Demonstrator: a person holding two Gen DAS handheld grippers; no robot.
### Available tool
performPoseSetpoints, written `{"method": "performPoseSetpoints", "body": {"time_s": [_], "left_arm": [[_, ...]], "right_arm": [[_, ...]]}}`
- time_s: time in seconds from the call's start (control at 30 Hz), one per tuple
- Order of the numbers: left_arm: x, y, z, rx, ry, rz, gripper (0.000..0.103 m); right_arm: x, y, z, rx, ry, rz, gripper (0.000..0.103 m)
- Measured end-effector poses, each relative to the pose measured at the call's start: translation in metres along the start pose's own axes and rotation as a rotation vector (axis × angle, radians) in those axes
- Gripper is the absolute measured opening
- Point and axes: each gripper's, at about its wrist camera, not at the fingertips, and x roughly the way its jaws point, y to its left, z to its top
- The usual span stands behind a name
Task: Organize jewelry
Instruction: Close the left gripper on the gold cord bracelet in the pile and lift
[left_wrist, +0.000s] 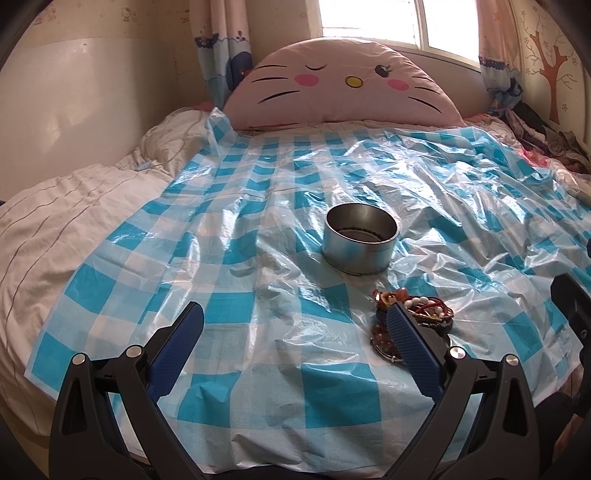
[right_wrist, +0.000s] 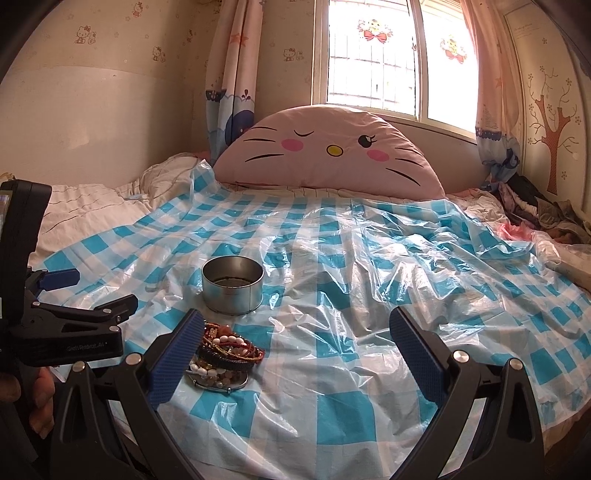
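Observation:
A pile of bead and cord bracelets lies on a small round lid on the blue checked plastic sheet. It also shows in the right wrist view. A round metal tin stands open just behind the pile, with a dark beaded string inside; it also shows in the right wrist view. My left gripper is open and empty, its right finger in front of the pile. My right gripper is open and empty, its left finger beside the pile. The left gripper shows at the left edge of the right wrist view.
A pink cat-face cushion leans at the head of the bed under the window. White bedding lies left of the sheet. Crumpled clothes lie at the far right by the wall.

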Motion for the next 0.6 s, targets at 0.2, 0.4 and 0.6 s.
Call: {"method": "performPoseSetpoints", "body": {"time_s": [0.2,0.4,0.6], "left_arm": [[0.023,-0.027,0.006,0.131,0.102,-0.206,0.096],[0.056,-0.047,0.017,0.089,0.187,-0.353,0.096],[0.082,-0.035,0.021,-0.031,0.194,-0.315,0.079]], "right_arm": [[-0.007,-0.028,0.005,0.062,0.005,-0.059,0.096],[0.0,-0.062,0.004,0.187,0.034,-0.038,0.096],[0.006,-0.07,-0.005,0.263,0.06,-0.004,0.096]]}}
